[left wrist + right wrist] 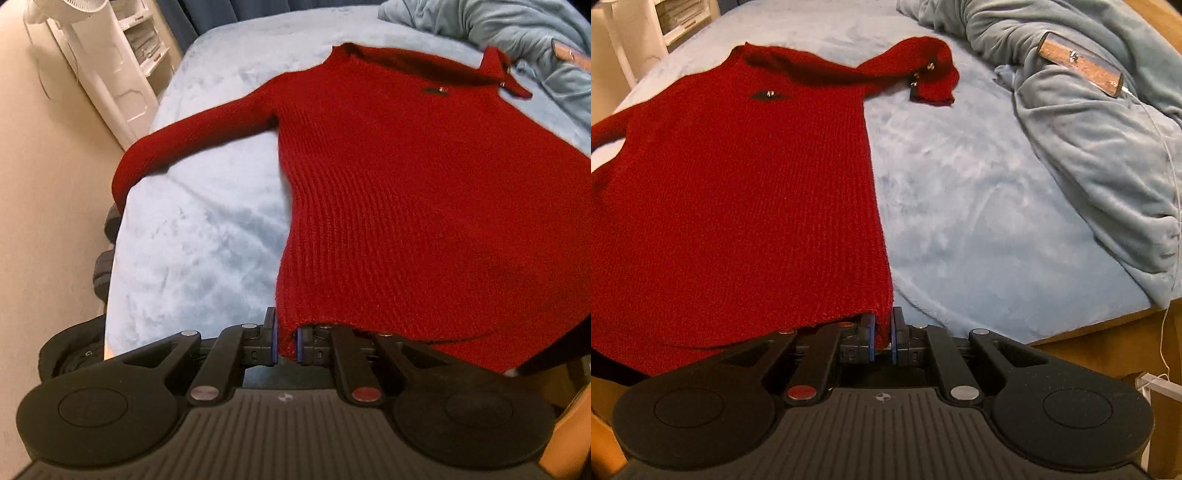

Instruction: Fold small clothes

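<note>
Red sweater point(406, 192) lying flat on blue blanket point(207, 229), long axis running away from both grippers, collar at far end. L gripper point(287, 341) pinching hem's left corner, R gripper point(883, 339) pinching right corner; fold prob going hem toward collar.

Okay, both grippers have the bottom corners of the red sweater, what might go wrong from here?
The left gripper and right gripper each pinch only a thin bit of the red sweater's hem, so the loose knit may slip out. One sleeve droops over the bed's edge and could drag. The other sleeve lies bunched and may fold crooked.
</note>
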`<state>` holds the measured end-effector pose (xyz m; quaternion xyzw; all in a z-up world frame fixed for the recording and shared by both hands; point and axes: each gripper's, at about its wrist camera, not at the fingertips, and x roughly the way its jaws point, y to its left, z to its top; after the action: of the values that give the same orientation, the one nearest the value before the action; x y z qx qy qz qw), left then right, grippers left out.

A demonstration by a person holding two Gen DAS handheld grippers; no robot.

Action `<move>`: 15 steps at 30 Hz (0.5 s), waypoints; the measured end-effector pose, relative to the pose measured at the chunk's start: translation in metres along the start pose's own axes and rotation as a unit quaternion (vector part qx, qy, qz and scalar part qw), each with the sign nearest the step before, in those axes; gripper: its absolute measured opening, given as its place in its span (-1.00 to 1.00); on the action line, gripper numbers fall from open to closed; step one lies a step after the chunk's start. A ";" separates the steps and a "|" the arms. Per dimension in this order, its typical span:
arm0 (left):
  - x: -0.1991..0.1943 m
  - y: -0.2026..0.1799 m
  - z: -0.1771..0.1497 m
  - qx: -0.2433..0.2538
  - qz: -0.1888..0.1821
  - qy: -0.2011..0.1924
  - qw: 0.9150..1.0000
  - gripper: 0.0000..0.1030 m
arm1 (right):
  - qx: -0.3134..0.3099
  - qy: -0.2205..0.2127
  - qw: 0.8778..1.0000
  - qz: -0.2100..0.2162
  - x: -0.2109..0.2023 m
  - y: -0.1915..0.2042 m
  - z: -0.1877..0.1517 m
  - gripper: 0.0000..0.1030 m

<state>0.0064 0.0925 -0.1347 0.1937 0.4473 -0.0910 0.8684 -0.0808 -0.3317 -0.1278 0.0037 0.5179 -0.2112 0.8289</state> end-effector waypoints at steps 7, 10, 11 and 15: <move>-0.004 0.005 -0.012 0.007 -0.088 0.035 0.995 0.07 | -0.028 0.075 0.997 0.002 0.014 0.008 -0.009 -0.58; -0.033 0.038 -0.004 -0.056 -0.117 -0.019 0.991 0.41 | -0.001 0.036 0.999 0.025 -0.018 -0.004 0.007 -0.12; -0.038 0.046 0.007 -0.073 -0.114 -0.032 0.990 0.41 | 0.010 0.018 0.999 0.031 -0.024 -0.008 0.017 -0.12; -0.028 0.090 0.079 -0.166 -0.081 -0.099 0.978 0.50 | 0.027 -0.084 0.995 0.049 -0.034 -0.007 0.088 -0.02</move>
<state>0.0785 0.1403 -0.0477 0.0002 0.3823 -0.1043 0.9181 -0.0202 -0.3460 -0.0563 0.0335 0.4402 -0.1838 0.8782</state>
